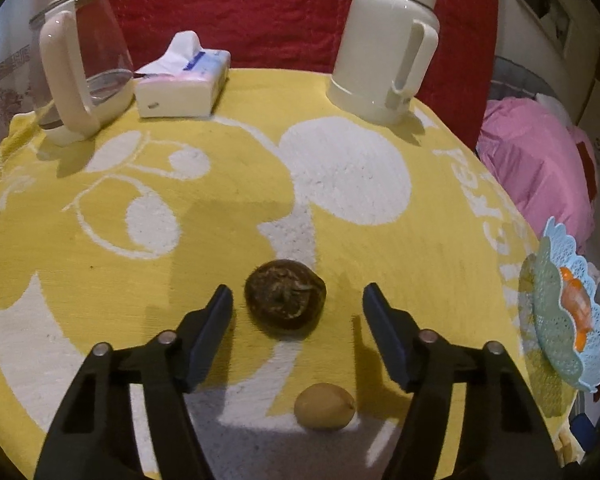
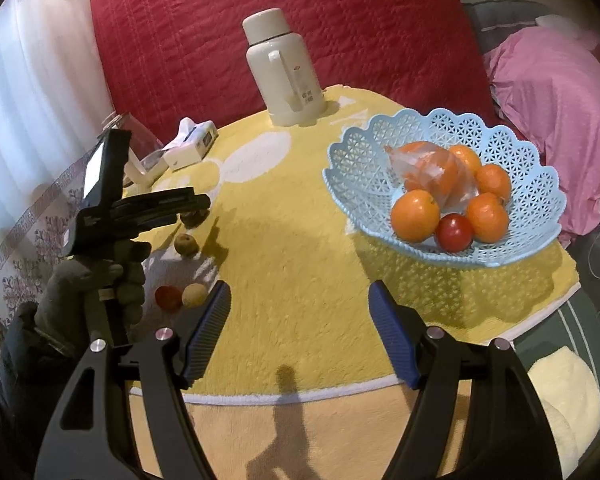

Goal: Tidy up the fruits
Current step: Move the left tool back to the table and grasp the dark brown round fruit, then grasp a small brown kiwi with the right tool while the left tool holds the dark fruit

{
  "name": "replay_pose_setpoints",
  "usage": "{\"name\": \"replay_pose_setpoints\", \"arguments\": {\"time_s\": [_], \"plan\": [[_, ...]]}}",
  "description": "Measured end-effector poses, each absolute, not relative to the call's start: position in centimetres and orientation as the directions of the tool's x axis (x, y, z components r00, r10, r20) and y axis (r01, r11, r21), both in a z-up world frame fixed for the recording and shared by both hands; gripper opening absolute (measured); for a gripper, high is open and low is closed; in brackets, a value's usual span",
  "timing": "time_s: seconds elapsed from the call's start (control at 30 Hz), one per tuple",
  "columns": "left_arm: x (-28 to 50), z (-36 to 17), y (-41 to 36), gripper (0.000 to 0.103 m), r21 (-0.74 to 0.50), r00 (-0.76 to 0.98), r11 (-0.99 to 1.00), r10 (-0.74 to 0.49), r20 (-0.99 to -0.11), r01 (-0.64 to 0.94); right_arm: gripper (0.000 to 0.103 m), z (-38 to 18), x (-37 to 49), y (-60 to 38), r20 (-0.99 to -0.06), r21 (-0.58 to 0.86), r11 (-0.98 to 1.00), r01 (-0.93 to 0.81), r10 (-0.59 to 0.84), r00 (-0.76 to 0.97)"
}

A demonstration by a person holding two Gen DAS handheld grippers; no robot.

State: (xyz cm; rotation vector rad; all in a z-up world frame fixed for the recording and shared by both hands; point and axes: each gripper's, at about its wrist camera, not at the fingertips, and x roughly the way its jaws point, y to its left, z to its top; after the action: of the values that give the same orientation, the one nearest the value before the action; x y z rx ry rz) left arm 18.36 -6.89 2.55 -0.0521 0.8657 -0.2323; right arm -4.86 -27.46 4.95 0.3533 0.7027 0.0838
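Left wrist view: left gripper spread wide, low over a yellow-and-white towel covering the table. Dark brown wrinkled fruit sits on the towel between the fingertips, touching neither. Small tan fruit lies nearer the camera, between the gripper arms. Far edge: glass kettle at left, tissue pack just beside it, cream thermos jug at right. Red quilted cushion behind the table, pink bedding at right.

Right wrist view: right gripper also spread wide, nothing between its fingers, above the towel's near side. Light blue lattice basket stands on the towel at right, holding oranges, a bagged orange item and a red fruit. A gloved hand grips the left gripper at left; beside it a red fruit and a pale round fruit lie touching or nearly so. White curtain at far left.
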Motion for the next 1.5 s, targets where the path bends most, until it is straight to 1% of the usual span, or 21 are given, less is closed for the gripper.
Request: {"name": "replay_pose_setpoints", "arguments": {"time_s": [0.13,0.23,0.37,0.53,0.8,0.93,1.03,1.2,1.27,1.37,1.5], "plan": [[18.8,1.8,-6.8,0.050,-0.145,0.612,0.975,-0.219,-0.760,0.169,0.073,4.8,-4.6,-27.0,-0.626,0.340,0.940,0.037,0.197,0.755],[18.7,1.7,-6.4,0.045,-0.149,0.623,0.975,-0.221,-0.750,0.166,0.073,4.7,-4.4,-26.7,-0.633,0.334,0.942,0.033,0.198,0.748],[18.6,1.7,-6.0,0.045,-0.168,0.628,0.969,-0.246,-0.739,0.182,0.073,4.5,-3.9,-25.9,-0.643,0.323,0.946,0.024,0.201,0.739],[18.0,2.4,-5.2,0.045,-0.177,0.659,0.969,-0.246,-0.711,0.171,0.073,4.4,-3.0,-24.7,-0.658,0.307,0.952,0.002,0.210,0.723],[16.9,5.9,-2.0,0.045,-0.188,0.756,0.976,-0.204,-0.622,0.108,0.073,4.1,-1.2,-21.9,-0.676,0.283,0.958,-0.056,0.240,0.696],[16.4,6.9,-1.1,0.045,-0.198,0.777,0.975,-0.198,-0.597,0.097,0.073,3.8,0.0,-20.2,-0.687,0.277,0.957,-0.088,0.262,0.677],[16.1,7.2,-0.5,0.045,-0.202,0.789,0.975,-0.193,-0.583,0.089,0.067,3.5,1.1,-19.1,-0.700,0.270,0.957,-0.107,0.272,0.660],[16.3,7.2,0.5,0.045,-0.227,0.790,0.971,-0.192,-0.582,0.068,0.048,2.3,2.7,-17.6,-0.731,0.270,0.953,-0.140,0.297,0.614],[16.4,7.2,0.9,0.045,-0.238,0.790,0.970,-0.190,-0.584,0.058,0.046,1.9,3.1,-17.4,-0.742,0.269,0.953,-0.137,0.296,0.602],[16.4,7.2,1.2,0.045,-0.249,0.791,0.967,-0.192,-0.581,0.051,0.046,1.7,3.1,-17.3,-0.742,0.273,0.952,-0.140,0.301,0.599],[16.4,7.2,1.3,0.045,-0.257,0.791,0.965,-0.197,-0.579,0.052,0.042,1.6,3.5,-16.9,-0.745,0.275,0.950,-0.148,0.308,0.592]]}}
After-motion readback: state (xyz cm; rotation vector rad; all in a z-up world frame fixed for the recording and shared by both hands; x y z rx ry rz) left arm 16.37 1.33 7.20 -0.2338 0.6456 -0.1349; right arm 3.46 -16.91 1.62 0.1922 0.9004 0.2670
